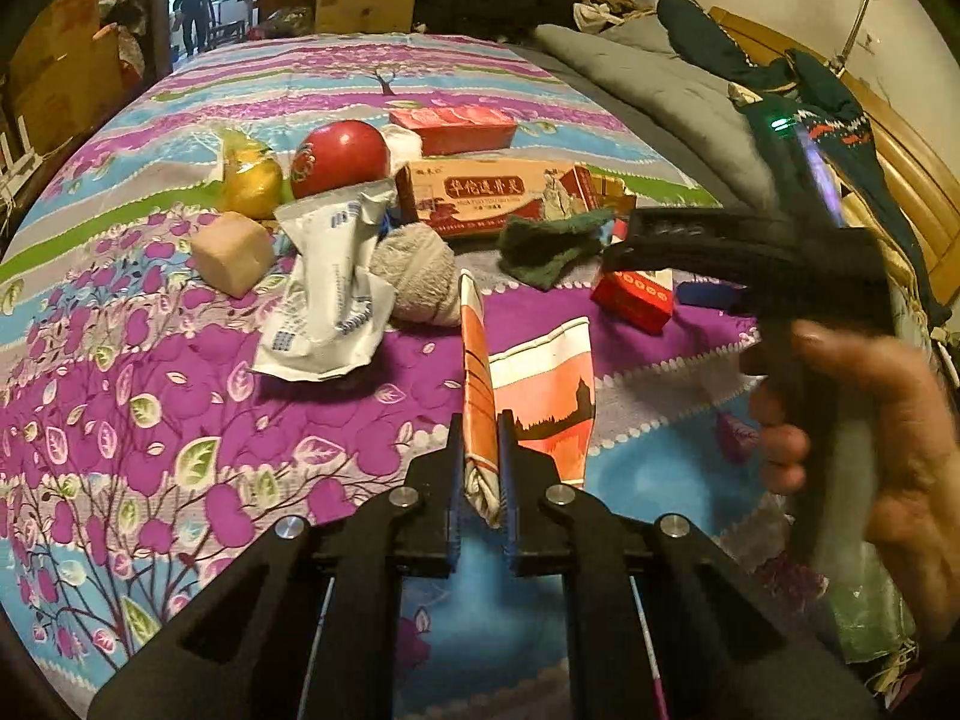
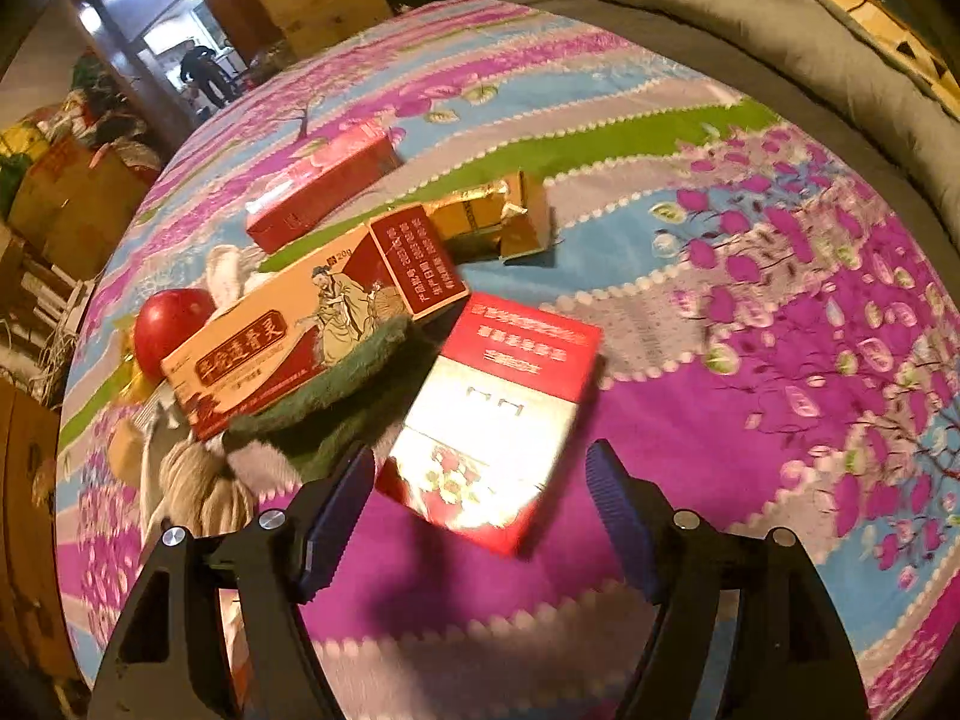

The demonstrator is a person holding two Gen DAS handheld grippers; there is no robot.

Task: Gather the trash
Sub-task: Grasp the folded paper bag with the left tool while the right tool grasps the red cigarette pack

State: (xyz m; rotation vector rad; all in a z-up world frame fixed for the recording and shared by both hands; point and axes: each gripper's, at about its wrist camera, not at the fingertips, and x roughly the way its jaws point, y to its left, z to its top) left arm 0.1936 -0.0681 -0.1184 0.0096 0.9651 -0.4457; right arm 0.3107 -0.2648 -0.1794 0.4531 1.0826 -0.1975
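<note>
Left gripper: fingers clamped on an orange-and-white bag. Right gripper: fingers wide apart, red cigarette pack between them, untouched, on the bed.

Right gripper agape — red-and-white carton between its fingers.

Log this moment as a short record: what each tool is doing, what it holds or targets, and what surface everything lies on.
surface: floral bedspread
left tool: shut on orange-and-white bag, pinching its edge
right tool: open, holding nothing
right tool target: likely the red-and-white cigarette pack, lying on the bedspread ahead of its open jaws
nearby: long medicine box, green cloth, red ball
</note>
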